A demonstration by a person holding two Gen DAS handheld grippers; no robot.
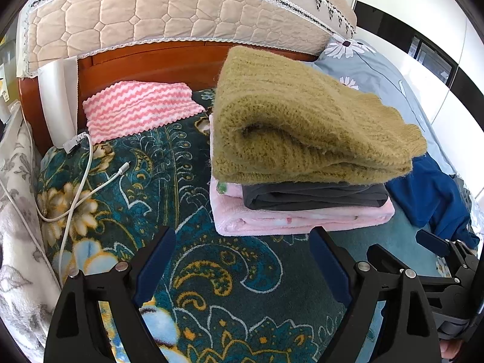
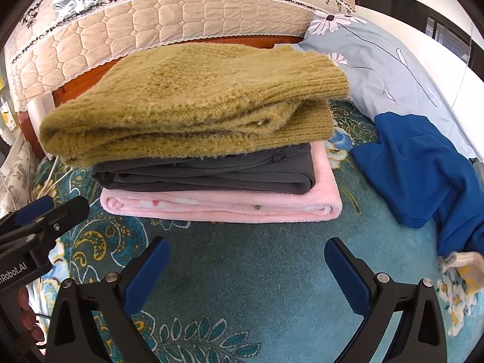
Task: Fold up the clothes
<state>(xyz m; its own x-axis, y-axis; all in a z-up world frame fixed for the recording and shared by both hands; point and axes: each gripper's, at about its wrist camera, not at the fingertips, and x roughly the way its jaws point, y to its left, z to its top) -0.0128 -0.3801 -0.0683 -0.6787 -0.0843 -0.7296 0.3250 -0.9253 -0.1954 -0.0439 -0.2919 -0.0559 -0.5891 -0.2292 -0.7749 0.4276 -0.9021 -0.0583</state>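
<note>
Stack on bed blanket (image 2: pixel 242 272): fuzzy olive knit sweater (image 2: pixel 193 103) atop grey garment (image 2: pixel 211 175), pink fleece (image 2: pixel 224 208); long axis left-right. Crumpled blue top (image 2: pixel 423 163) beside. Both hand-held grippers (image 1: pixel 242 242) (image 2: pixel 246 251) spread wide, empty.

both gripper (image 1: pixel 243 243) (image 2: pixel 246 254) jaws spread, empty

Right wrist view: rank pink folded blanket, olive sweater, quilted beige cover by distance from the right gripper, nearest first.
Measured from the right gripper:
1. Pink folded blanket: bottom of the stack, straight ahead.
2. Olive sweater: top of the stack, above the dark grey garment.
3. Quilted beige cover: draped at the bed's head, behind the stack.
</note>
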